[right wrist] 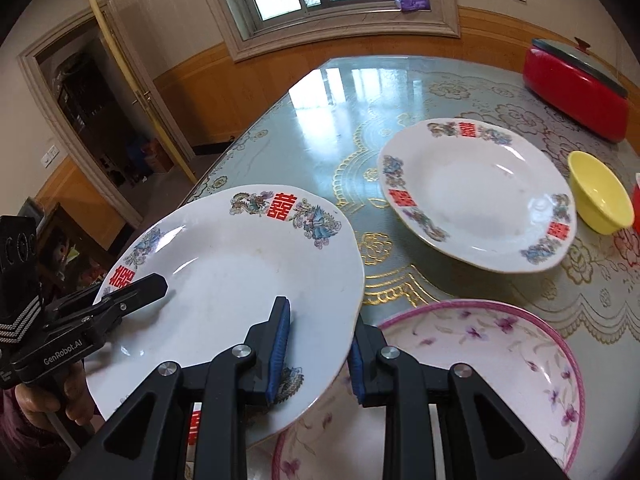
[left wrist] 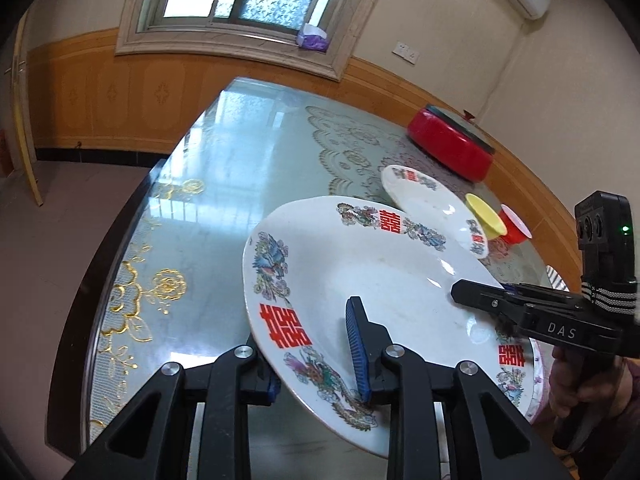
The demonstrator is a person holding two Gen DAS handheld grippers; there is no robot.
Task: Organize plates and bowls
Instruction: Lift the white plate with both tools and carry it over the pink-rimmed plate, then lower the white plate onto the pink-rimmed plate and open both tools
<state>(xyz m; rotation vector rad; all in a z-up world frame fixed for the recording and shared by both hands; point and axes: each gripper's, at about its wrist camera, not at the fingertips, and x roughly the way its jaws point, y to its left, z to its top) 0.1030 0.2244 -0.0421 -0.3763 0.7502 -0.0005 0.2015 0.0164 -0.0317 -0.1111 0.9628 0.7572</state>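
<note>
A large white plate with red characters and dragon patterns (left wrist: 380, 292) (right wrist: 224, 280) is held tilted above the table by both grippers. My left gripper (left wrist: 316, 360) is shut on its near rim; it shows from the side in the right wrist view (right wrist: 148, 286). My right gripper (right wrist: 316, 348) is shut on the opposite rim, seen from the side in the left wrist view (left wrist: 464, 292). Below the plate lies a pink-rimmed floral bowl (right wrist: 480, 368). A second white patterned plate (right wrist: 476, 196) (left wrist: 432, 204) lies on the table. A yellow bowl (right wrist: 600, 196) (left wrist: 484, 216) sits beside it.
A red bowl (left wrist: 516, 224) stands next to the yellow one. A red pot with a glass lid (right wrist: 576, 80) (left wrist: 452, 144) is at the table's far right. The glass-topped table (left wrist: 224, 184) has a lace cloth. An open door (right wrist: 100, 120) is on the left.
</note>
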